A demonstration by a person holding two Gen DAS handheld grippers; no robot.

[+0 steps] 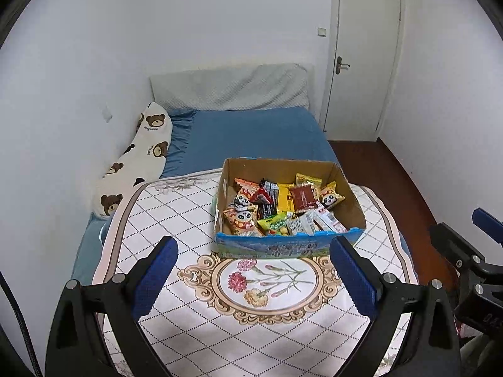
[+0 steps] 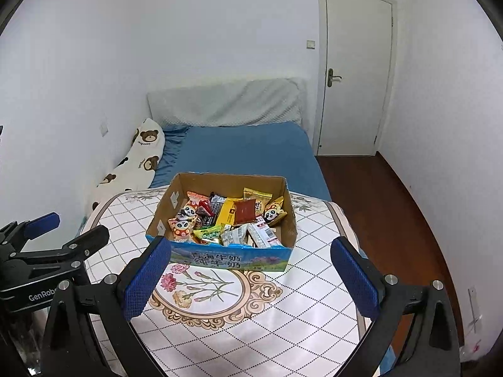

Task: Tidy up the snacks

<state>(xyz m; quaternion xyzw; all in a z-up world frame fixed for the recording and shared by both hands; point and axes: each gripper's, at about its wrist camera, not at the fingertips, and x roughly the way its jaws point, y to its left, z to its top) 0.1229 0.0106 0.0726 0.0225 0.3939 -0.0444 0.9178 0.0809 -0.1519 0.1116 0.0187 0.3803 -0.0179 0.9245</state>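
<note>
An open cardboard box (image 1: 355, 201) with a blue printed front stands on a small table with a white diamond-pattern cloth (image 1: 176, 220). It holds several snack packets (image 1: 276, 207), among them panda-print bags, a yellow pack and a red-brown pack. The box also shows in the right wrist view (image 2: 290, 220), with its snacks (image 2: 226, 220). My left gripper (image 1: 254, 251) is open and empty, held above the cloth just in front of the box. My right gripper (image 2: 251, 253) is open and empty, also in front of the box.
The table cloth (image 2: 298, 298) has a flower medallion in front of the box. Behind it lie a blue bed (image 1: 251, 135), a bear-print pillow (image 1: 141, 157) by the left wall, and a closed white door (image 1: 361, 56). Wooden floor (image 2: 377, 204) lies to the right.
</note>
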